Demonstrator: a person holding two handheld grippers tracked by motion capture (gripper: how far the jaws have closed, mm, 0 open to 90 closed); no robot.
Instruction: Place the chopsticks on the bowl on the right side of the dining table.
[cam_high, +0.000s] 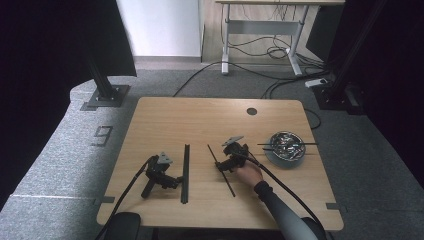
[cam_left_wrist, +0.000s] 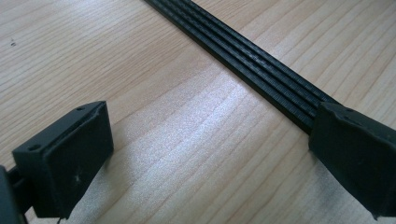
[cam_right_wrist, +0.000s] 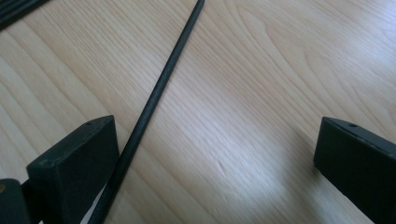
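- Lying aslant on the wooden table (cam_high: 165, 115), a thin black rod (cam_high: 221, 170) is running from near the middle toward the person's edge; in the right gripper view the rod (cam_right_wrist: 154, 100) is passing just beside the inner face of the jaw at the left of that view, and whether it is touching that jaw is hard to tell.
- Its lower end is being cut off by the bottom edge of the right gripper view, and part of it is being covered by the right gripper (cam_high: 226, 166) in the high view.
- The right gripper's jaws are standing wide apart and holding nothing, with pale wood grain showing between them; a hand (cam_high: 248, 175) in a dark sleeve is holding it.
- The rod is looking round, matt and slightly rough.
- A flat black strip (cam_high: 185, 173) with lengthwise ridges is lying left of the rod, well apart from it and almost straight up the table.
- The left gripper (cam_high: 172, 181) is resting on the table beside this strip, jaws wide open and empty; in the left gripper view the strip (cam_left_wrist: 243, 58) is disappearing behind the jaw at the right.
- A shiny metal bowl (cam_high: 285, 145) is sitting near the table's right edge, its glinting contents too small to make out, with another thin black rod laid across its rim.
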